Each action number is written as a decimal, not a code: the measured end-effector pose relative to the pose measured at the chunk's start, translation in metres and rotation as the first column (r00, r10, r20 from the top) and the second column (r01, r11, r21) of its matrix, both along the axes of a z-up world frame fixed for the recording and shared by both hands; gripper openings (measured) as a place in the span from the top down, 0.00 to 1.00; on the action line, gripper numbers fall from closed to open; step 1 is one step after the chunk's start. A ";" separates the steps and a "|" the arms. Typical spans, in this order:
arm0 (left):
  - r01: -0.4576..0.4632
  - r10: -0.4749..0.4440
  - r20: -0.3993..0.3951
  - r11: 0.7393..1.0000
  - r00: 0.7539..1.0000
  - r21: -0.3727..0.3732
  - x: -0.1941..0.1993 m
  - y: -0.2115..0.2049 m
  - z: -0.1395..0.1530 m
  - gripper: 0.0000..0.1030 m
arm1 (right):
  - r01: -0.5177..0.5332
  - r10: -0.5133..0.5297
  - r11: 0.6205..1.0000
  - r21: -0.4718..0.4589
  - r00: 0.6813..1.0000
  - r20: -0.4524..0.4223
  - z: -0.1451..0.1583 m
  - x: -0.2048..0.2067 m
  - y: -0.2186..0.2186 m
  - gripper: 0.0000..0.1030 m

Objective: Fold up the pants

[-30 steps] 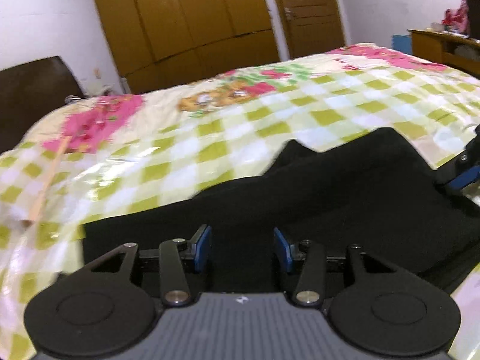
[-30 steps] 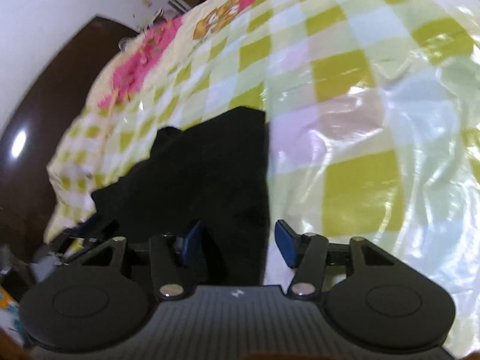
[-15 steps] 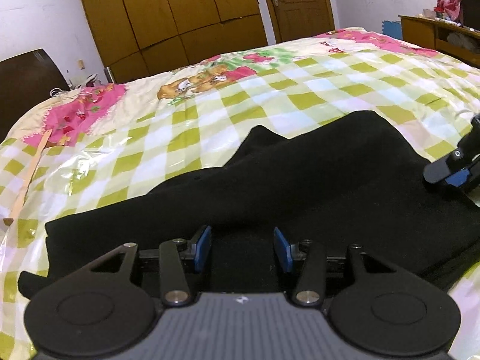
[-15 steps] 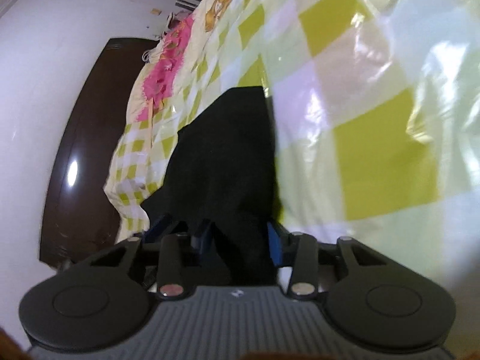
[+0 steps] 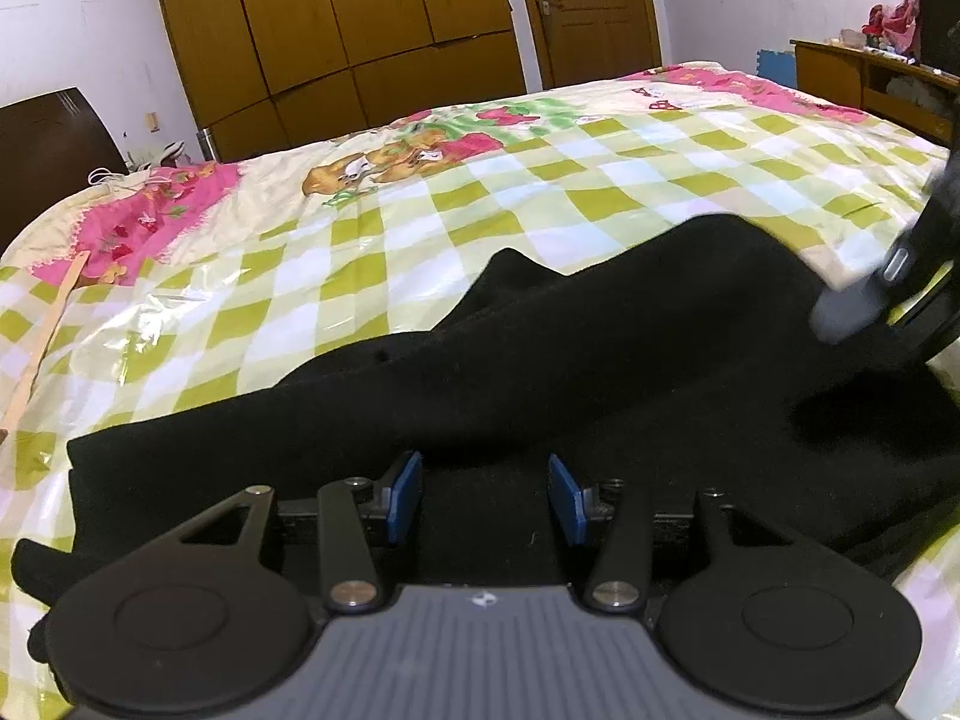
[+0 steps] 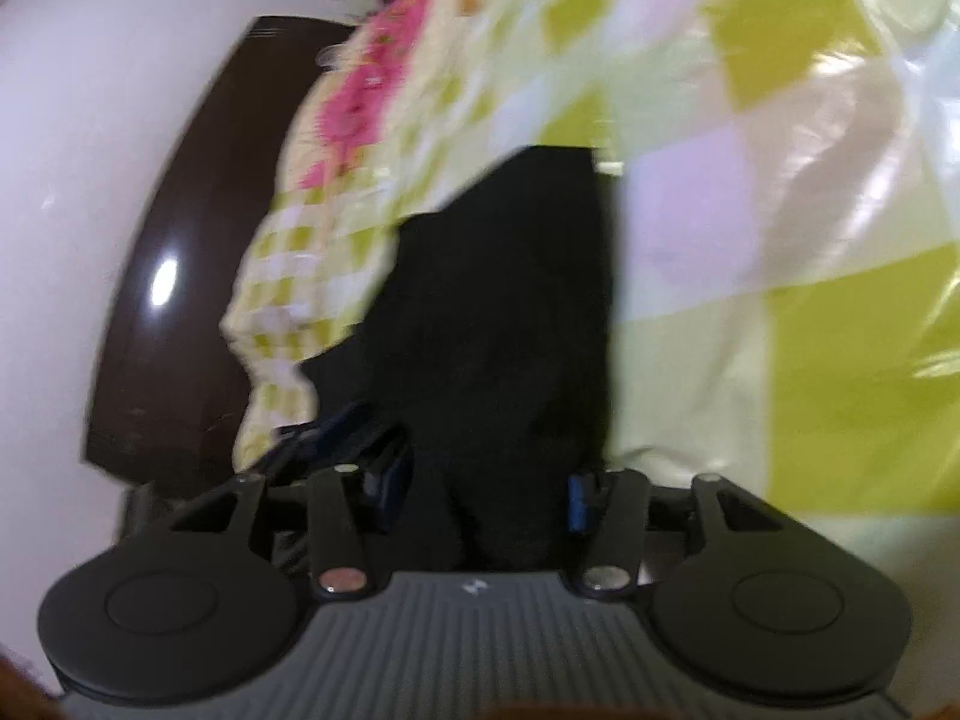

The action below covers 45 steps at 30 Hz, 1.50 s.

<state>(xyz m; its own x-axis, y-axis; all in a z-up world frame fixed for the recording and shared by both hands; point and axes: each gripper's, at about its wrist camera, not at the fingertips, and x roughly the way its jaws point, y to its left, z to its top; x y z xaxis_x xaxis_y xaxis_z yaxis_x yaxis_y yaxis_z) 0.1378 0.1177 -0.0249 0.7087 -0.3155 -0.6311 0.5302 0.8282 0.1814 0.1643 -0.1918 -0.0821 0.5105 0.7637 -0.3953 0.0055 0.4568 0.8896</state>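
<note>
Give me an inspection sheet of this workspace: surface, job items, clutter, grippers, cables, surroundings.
Surface: bed under a glossy green-checked cover with pink floral print.
Job's things: black pants lying partly bunched along the near edge of the bed.
Clutter: thin wooden stick on the cover, on the left in the left wrist view.
Grippers: left gripper open over the pants; right gripper has pants fabric between its fingers, view blurred.
Cables: white cord beside the headboard.
Surroundings: wooden wardrobe, door, desk with clothes piled on it.
</note>
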 end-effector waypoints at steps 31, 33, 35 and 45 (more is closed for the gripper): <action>0.231 -0.253 0.178 0.964 0.951 0.132 -0.054 -0.108 0.025 0.42 | 0.367 -0.378 0.922 -0.126 0.922 -0.078 0.067 -0.109 -0.103 0.90; 0.278 -0.295 0.086 0.946 0.952 0.168 -0.057 -0.110 -0.003 0.43 | 0.356 -0.371 0.919 -0.169 0.926 -0.068 0.084 -0.101 -0.092 0.89; 0.282 -0.304 0.098 0.941 0.948 0.185 -0.063 -0.109 -0.018 0.44 | 0.350 -0.369 0.917 -0.193 0.927 -0.068 0.101 -0.092 -0.079 0.86; 0.107 -0.112 -0.025 0.981 0.993 -0.159 -0.066 -0.007 0.018 0.43 | 0.193 -0.210 0.924 -0.329 0.978 -0.016 0.156 0.001 0.058 0.47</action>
<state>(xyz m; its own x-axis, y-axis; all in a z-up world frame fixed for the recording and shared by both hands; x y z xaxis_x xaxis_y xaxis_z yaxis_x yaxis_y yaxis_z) 0.0722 0.1110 -0.0069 0.6436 -0.4873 -0.5902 0.6231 0.7814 0.0344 0.1648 -0.1339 0.0734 0.6134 0.4730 -0.6325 0.1677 0.7046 0.6895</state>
